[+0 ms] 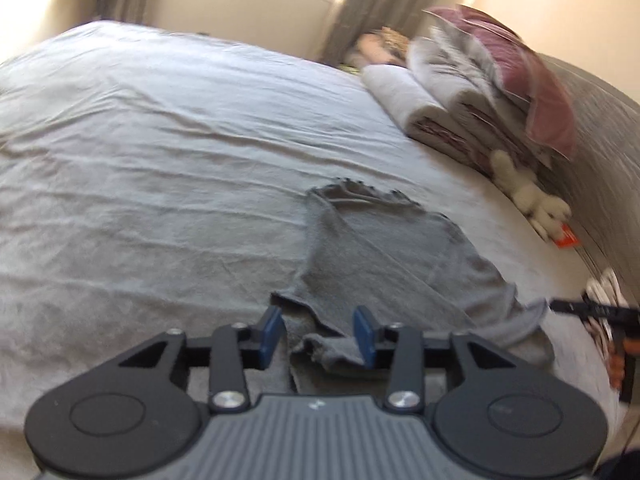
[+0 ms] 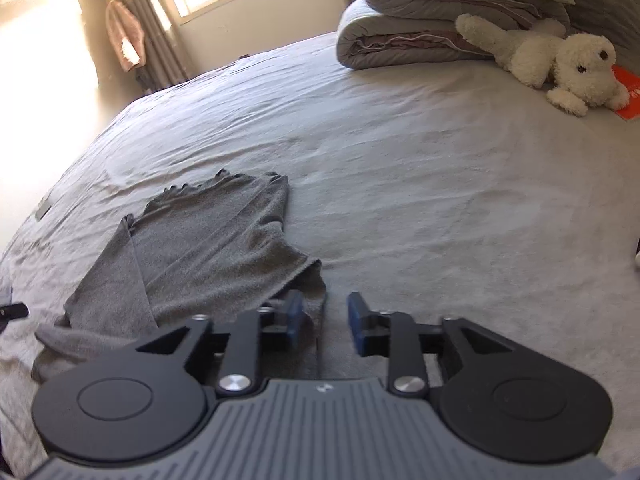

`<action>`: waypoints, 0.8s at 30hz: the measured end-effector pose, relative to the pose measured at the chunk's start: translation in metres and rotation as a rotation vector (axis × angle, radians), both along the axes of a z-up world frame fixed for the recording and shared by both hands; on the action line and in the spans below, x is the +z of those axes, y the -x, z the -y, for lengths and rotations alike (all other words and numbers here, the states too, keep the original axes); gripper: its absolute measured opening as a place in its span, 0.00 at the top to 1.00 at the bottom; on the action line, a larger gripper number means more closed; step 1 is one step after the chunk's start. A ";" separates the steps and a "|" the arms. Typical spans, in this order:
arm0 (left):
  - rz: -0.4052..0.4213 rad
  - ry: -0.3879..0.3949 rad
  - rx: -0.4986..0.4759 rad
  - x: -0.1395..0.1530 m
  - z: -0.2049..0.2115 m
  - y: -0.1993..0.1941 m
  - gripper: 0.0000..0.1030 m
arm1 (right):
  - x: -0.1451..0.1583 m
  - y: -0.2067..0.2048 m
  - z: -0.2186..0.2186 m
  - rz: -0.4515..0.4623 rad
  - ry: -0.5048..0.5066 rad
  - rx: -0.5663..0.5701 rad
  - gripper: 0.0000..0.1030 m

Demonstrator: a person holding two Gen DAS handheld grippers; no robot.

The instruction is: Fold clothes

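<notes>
A grey knit garment (image 1: 380, 252) lies partly folded on the bed, its frilled hem at the far end. My left gripper (image 1: 320, 334) is open, its jaws straddling the garment's crumpled near edge without closing on it. In the right wrist view the same garment (image 2: 200, 240) lies left of centre. My right gripper (image 2: 323, 320) is open at the garment's near right corner, with its left finger (image 2: 296, 314) over the cloth's edge. The right gripper's tip also shows in the left wrist view (image 1: 560, 305), at the garment's right corner.
The bed has a wrinkled light grey sheet (image 2: 440, 184). Folded quilts (image 2: 420, 28) are stacked at the head, with a white plush dog (image 2: 560, 64) and an orange card (image 2: 628, 92) beside them. A padded headboard (image 1: 600, 128) is at the right. Curtains and a window stand beyond.
</notes>
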State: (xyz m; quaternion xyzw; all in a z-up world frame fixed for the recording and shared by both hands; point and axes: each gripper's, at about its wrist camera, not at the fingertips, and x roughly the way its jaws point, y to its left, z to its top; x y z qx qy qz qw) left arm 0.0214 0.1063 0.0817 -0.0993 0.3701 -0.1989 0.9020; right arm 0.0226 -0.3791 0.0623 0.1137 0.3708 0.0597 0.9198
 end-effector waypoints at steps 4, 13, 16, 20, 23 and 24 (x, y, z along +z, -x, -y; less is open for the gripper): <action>0.025 -0.082 -0.128 -0.007 0.011 0.006 0.41 | -0.004 0.005 -0.012 0.010 0.122 0.090 0.58; 0.159 -0.261 -0.302 -0.021 0.031 0.009 0.22 | -0.018 0.004 -0.046 0.123 0.411 0.325 0.55; 0.202 -0.300 -0.335 -0.027 0.038 0.002 0.23 | -0.022 -0.002 -0.051 0.141 0.414 0.368 0.55; 0.178 -0.338 -0.364 -0.036 0.047 -0.010 0.54 | -0.026 -0.010 -0.057 0.149 0.408 0.424 0.55; 0.152 -0.331 -0.342 -0.037 0.052 -0.017 0.89 | -0.026 -0.016 -0.057 0.147 0.385 0.414 0.68; 0.144 -0.320 -0.323 -0.035 0.052 -0.019 0.89 | -0.025 -0.018 -0.056 0.145 0.374 0.403 0.76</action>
